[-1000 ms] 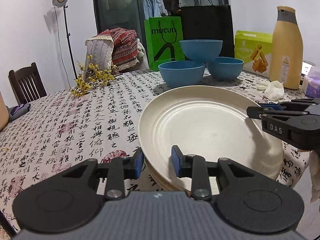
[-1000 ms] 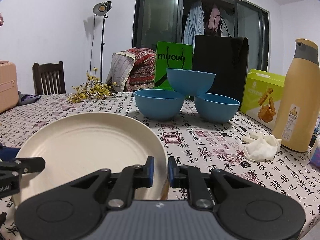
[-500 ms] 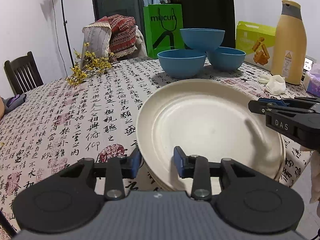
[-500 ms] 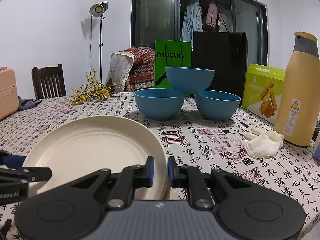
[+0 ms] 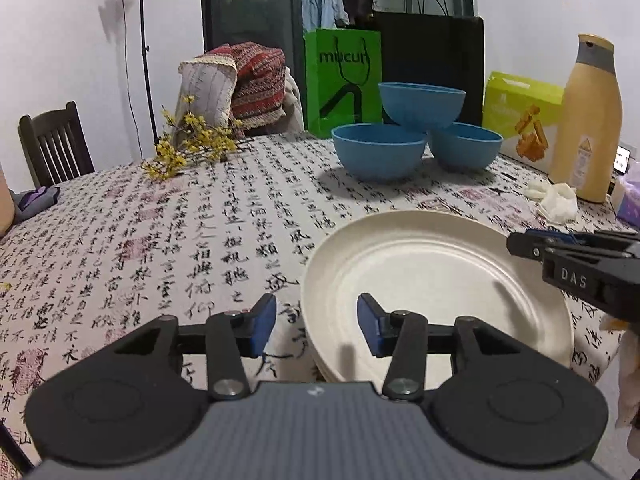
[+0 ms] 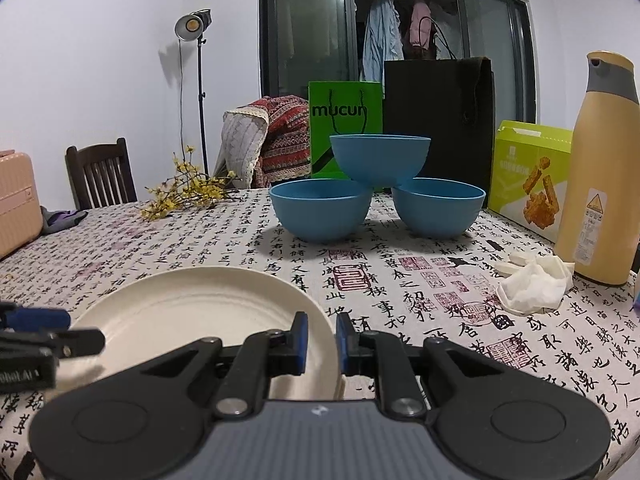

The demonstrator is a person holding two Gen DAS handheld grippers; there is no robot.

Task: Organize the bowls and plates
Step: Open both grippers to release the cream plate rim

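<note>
Left wrist view: the left gripper point(image 5: 316, 326) hangs over the near-left rim of the cream plate stack point(image 5: 432, 280). Its jaws are opening; the plate's rim lies between them, and neither blue pad presses on it, so the grasp is released. The right gripper point(image 5: 520, 242) reaches in from the right over the stack's right edge. In the right wrist view, that gripper point(image 6: 322, 338) is clenched on the near-right rim of the top plate, pads pressing either side of the edge. The stack sits on the near part of the calligraphy tablecloth point(image 6: 420, 280); three blue bowls point(image 6: 378, 184) stand farther back, two side by side with the third perched on their rims. A tan bottle point(image 6: 596, 184) and a crumpled tissue point(image 6: 532, 280) lie to the right.

Judged step: plate just settled on the stack, letting go under way. Next move probably calls for freeing the right grip too, then lifting the perched bowl first and nesting the three.
</note>
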